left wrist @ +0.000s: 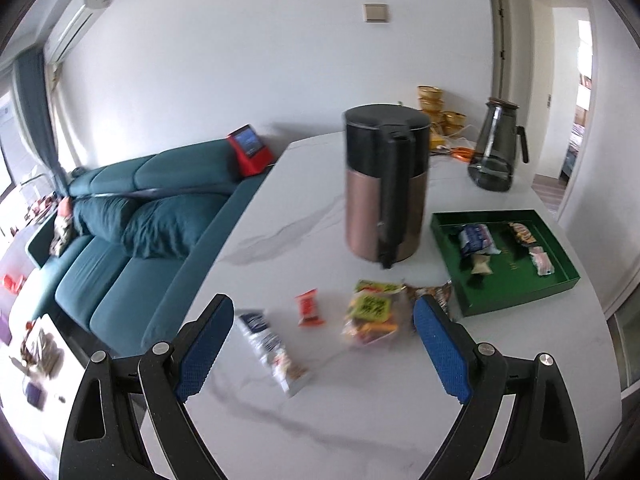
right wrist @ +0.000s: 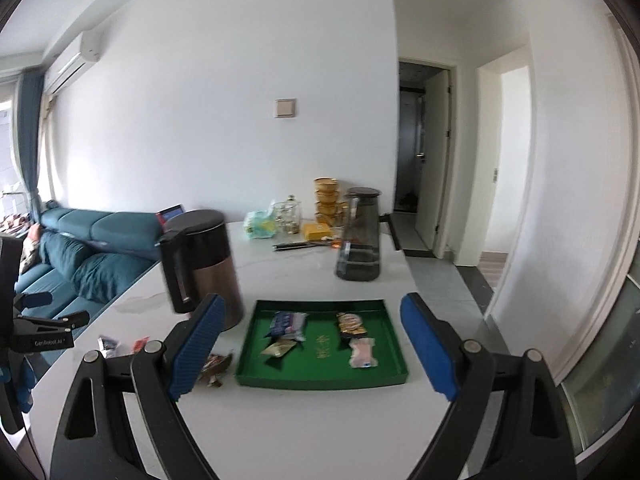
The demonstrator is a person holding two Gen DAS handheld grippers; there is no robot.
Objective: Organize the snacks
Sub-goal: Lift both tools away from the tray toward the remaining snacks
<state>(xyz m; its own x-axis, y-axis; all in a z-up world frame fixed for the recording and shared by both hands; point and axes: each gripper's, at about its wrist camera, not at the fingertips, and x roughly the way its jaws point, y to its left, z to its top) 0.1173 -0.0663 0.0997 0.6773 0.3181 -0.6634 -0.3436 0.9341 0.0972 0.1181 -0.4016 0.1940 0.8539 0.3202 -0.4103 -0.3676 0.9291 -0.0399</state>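
Your left gripper (left wrist: 323, 322) hangs over the near part of the white marble table (left wrist: 280, 208) with its blue-padded jaws spread wide and nothing between them. Below it lie the loose snacks: a white-and-blue packet (left wrist: 272, 350) nearest you, a small red packet (left wrist: 309, 307) just beyond it, and a yellow-green bag (left wrist: 372, 314) to the right of that. A brown wrapped snack (left wrist: 434, 293) lies between the yellow-green bag and the green tray (left wrist: 452, 288), close to the tray's near corner; the view is too blurred to say whether it touches either.

Your right gripper (right wrist: 312, 330) is held above the table in front of the green tray, jaws also wide apart and holding nothing. Four snacks already lie in the tray: a blue-and-white packet (right wrist: 289, 324) at back left, a small tan packet (right wrist: 278, 348) in front of it, a dark packet with gold print (right wrist: 351, 324) at back right, and a pinkish clear-wrapped one (right wrist: 363, 353) in front of that.

A copper and black electric kettle (left wrist: 384, 184) stands upright on the table, just to the left of the tray. Behind the tray stands a smoked glass pitcher (right wrist: 360, 236). At the far end of the table sit stacked yellow bowls (right wrist: 327, 198). A teal sofa (left wrist: 132, 216) runs along the table's left side.
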